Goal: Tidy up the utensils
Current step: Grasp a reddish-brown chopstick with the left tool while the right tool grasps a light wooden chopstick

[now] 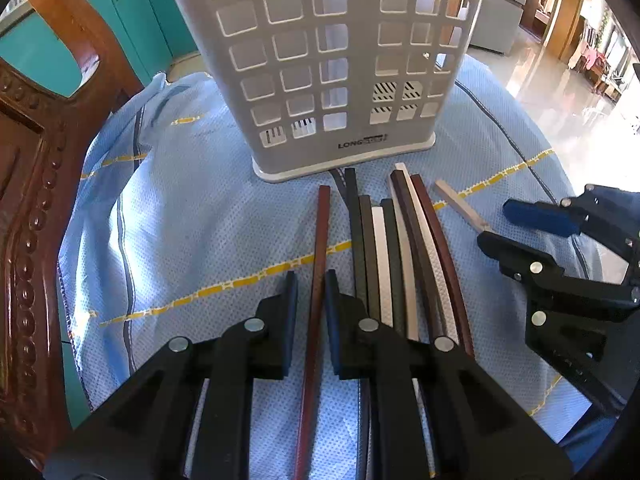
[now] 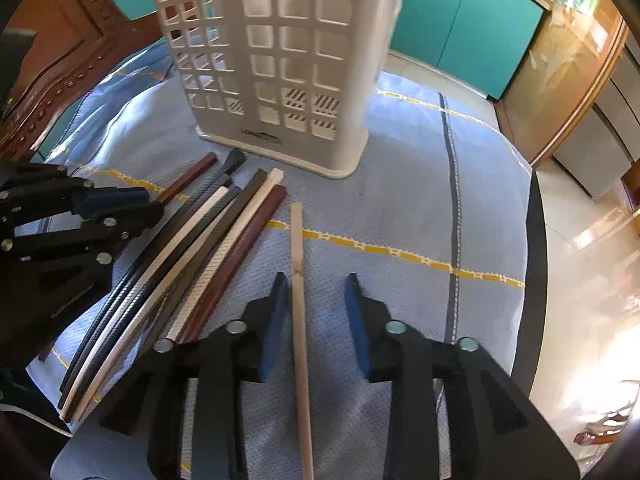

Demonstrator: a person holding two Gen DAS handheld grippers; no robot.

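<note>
L claw [image 1: 311,280] is sitting nearly closed round a reddish-brown chopstick [image 1: 320,248]; pads look apart from it or barely touching, so no firm grip that I can confirm. R claw [image 2: 316,284] is standing open, a pale wooden chopstick [image 2: 298,264] lying between the pads, just beside the left pad and clear of the right one. Both sticks are lying flat on the blue cloth [image 2: 420,184] over the surface. Rest of the chopsticks [image 1: 396,248] are bunched between the claws. White lattice holder [image 1: 328,60] is standing upright beyond the tips.

Step, prob.: picking up one stick per claw. Next calls for closing on each, lifting, tipping upright, dropping into holder top.
</note>
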